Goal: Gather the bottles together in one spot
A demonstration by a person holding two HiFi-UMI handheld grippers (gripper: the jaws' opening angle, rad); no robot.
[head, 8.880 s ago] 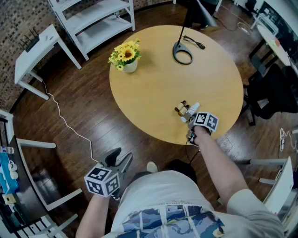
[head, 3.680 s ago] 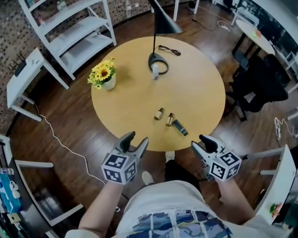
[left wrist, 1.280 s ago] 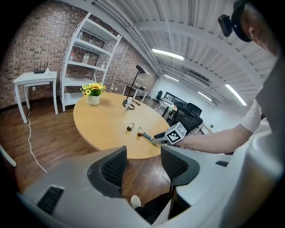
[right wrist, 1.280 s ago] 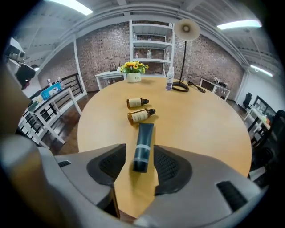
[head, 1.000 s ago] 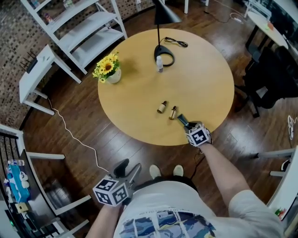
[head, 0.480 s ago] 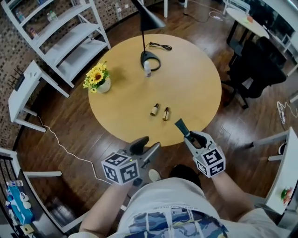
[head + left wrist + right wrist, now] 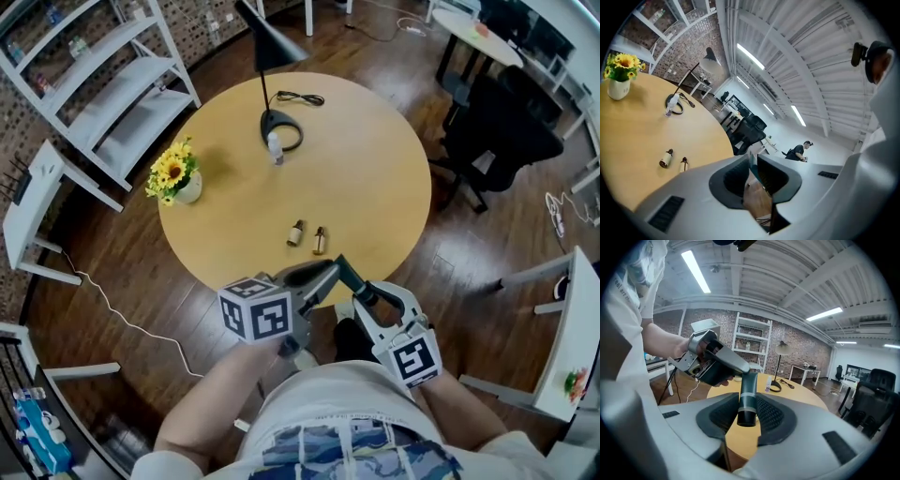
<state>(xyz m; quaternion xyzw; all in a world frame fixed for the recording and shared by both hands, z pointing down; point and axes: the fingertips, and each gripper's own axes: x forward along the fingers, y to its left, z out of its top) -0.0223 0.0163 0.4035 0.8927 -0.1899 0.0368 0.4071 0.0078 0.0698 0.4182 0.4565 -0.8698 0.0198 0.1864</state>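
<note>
fingers of right gripper (image 7: 364,292) and just-closed left gripper (image 7: 324,274) both pinch the dark tube (image 7: 749,391)

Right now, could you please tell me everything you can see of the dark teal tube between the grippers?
The dark teal tube is a slim, plastic-looking cylinder with a paler band near its dark cap end. It is held in the air, clear of the round table. The right gripper clamps its cap end; the left gripper, whose jaws have just been closing, pinches the far end.
</note>
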